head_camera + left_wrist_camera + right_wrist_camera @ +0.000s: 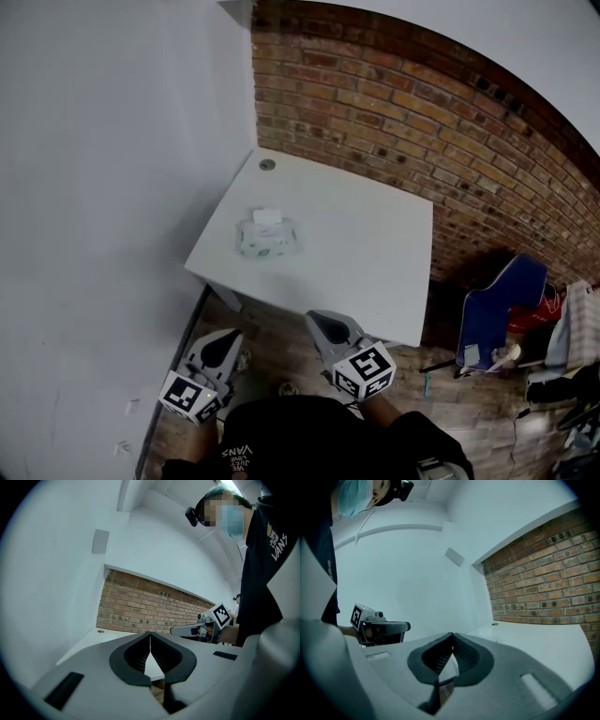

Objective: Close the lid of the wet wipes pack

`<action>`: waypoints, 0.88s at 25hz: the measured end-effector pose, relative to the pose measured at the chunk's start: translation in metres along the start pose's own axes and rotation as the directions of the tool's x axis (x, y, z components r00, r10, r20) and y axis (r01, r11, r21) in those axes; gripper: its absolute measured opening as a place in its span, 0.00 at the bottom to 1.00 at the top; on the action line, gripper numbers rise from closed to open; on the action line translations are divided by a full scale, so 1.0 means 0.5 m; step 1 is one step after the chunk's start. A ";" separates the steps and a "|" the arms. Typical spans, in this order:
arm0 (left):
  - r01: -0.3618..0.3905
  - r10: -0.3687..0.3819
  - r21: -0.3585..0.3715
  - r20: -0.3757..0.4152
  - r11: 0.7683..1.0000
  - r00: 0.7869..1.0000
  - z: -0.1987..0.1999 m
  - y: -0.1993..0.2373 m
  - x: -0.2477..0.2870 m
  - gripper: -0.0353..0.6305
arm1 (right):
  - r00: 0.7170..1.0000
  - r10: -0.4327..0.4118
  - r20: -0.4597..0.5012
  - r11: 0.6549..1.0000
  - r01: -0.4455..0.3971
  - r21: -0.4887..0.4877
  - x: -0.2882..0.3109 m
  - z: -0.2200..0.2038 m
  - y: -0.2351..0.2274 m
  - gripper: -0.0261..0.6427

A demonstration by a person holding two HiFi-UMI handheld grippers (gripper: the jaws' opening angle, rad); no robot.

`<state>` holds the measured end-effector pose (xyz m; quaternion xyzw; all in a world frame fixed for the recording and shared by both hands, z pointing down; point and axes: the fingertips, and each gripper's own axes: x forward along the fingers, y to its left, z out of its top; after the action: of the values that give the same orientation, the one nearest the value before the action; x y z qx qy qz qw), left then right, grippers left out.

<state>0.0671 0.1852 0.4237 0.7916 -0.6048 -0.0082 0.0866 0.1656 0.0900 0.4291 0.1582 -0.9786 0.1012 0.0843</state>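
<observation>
A wet wipes pack [268,234] lies on the white table [356,244] toward its left side, its white lid standing open at the far edge. Both grippers hang below the table's near edge, well short of the pack. My left gripper [221,343] is shut with its jaw tips touching and nothing between them, as the left gripper view [150,634] shows. My right gripper [327,323] is likewise shut and empty [452,635]. Neither gripper view shows the pack.
A brick wall [450,141] runs behind the table and a white wall [94,187] stands to its left. A small round grommet [267,164] sits at the table's far left corner. A blue chair [502,309] and clutter stand to the right on the floor.
</observation>
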 end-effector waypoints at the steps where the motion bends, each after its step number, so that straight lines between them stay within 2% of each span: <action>1: 0.003 -0.003 -0.001 0.002 1.000 1.000 0.001 0.006 0.006 0.05 | 1.000 -0.007 0.000 1.000 0.007 0.003 0.004 0.000 -0.006 0.03; 12: 0.082 -0.082 -0.024 0.000 0.996 0.997 0.020 0.117 0.080 0.05 | 0.994 -0.109 -0.002 0.994 0.109 0.021 0.089 0.026 -0.070 0.04; 22: 0.155 -0.155 0.002 -0.030 0.988 0.988 0.060 0.279 0.134 0.05 | 0.982 -0.188 0.018 0.982 0.187 0.030 0.234 0.076 -0.104 0.04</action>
<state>-0.0518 0.0817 0.4209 0.8363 -0.5403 -0.0022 0.0931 0.0681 -0.0011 0.4242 0.2518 -0.9587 0.1050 0.0810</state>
